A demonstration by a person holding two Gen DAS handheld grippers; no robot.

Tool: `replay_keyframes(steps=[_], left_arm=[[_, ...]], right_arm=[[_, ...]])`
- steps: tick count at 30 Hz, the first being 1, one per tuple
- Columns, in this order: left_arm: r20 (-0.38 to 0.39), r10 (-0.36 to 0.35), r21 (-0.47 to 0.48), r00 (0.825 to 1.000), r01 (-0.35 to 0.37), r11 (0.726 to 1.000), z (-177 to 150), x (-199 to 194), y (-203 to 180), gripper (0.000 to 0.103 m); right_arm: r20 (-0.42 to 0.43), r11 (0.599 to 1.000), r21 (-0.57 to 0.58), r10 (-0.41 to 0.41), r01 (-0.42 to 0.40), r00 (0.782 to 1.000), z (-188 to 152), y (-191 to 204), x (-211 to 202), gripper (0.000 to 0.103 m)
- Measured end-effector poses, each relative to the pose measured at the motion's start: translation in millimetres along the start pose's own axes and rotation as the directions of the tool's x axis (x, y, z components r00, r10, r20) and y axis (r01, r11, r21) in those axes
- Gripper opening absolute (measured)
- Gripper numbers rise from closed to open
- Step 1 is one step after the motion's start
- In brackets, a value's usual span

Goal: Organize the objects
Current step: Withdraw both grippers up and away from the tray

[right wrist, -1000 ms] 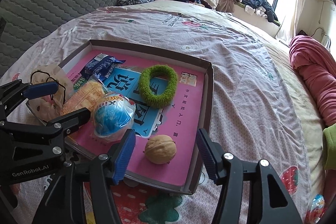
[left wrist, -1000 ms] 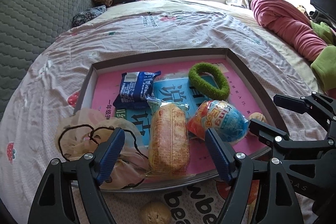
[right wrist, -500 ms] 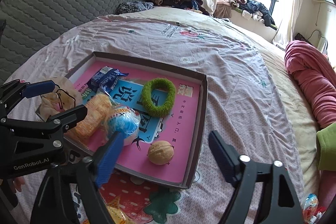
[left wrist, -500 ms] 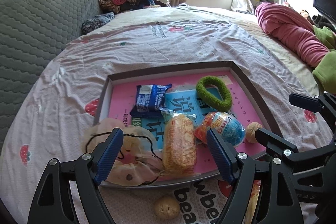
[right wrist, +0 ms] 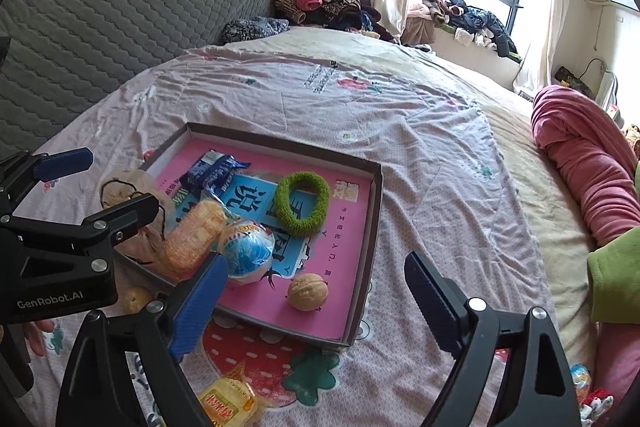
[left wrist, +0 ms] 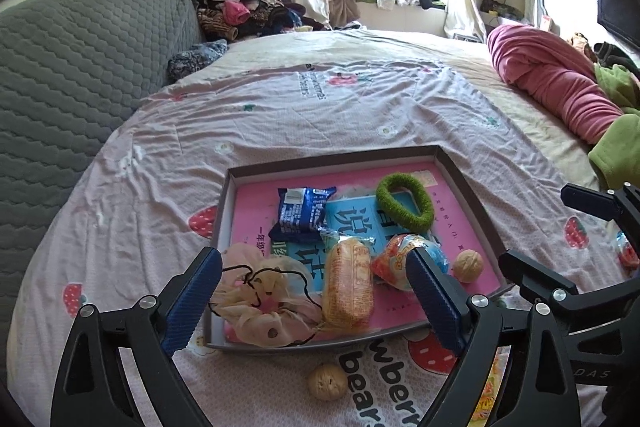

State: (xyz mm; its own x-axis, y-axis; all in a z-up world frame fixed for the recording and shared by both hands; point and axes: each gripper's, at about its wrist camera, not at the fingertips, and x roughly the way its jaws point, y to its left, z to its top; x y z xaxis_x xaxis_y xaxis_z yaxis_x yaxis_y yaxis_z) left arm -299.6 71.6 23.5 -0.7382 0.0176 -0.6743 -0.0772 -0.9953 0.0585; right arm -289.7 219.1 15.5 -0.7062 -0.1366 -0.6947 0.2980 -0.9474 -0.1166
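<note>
So the bed (left wrist: 320,115) takes up pretty much everything, pink strawberry-print sheet, with a rolled pink blanket (left wrist: 548,87) off on the far right. Sitting on it near the claws is a shallow box lid (left wrist: 468,183) with a pink bottom, basically used as a tray.

Inside it, biggest first: a crumpled cream drawstring pouch (left wrist: 264,303) in the near left corner, a green fuzzy ring (left wrist: 404,203) at the far right, a blue snack packet (left wrist: 302,213) far left of middle, an orange cracker pack (left wrist: 348,285) near the middle, a blue-and-orange toy egg (right wrist: 246,251) just right of it, and a walnut (right wrist: 308,291) at the near right.

A second walnut (left wrist: 327,381) lies on the sheet just outside the near rim.

Left claw (left wrist: 316,303) is wide open, holding nothing, hovering above the near edge. Right claw (right wrist: 316,311) is the same, wide open and empty.
</note>
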Motion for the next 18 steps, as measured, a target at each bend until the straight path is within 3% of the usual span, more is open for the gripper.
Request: replay_keyframes(steps=[18], left_arm=[[0.094,0.021,-0.035,0.995,-0.018,0.999,14,-88,22,0.094]], right_arm=[[0.102,1.000,-0.008,0.000,0.000,0.995,24,19,-91,0.100]])
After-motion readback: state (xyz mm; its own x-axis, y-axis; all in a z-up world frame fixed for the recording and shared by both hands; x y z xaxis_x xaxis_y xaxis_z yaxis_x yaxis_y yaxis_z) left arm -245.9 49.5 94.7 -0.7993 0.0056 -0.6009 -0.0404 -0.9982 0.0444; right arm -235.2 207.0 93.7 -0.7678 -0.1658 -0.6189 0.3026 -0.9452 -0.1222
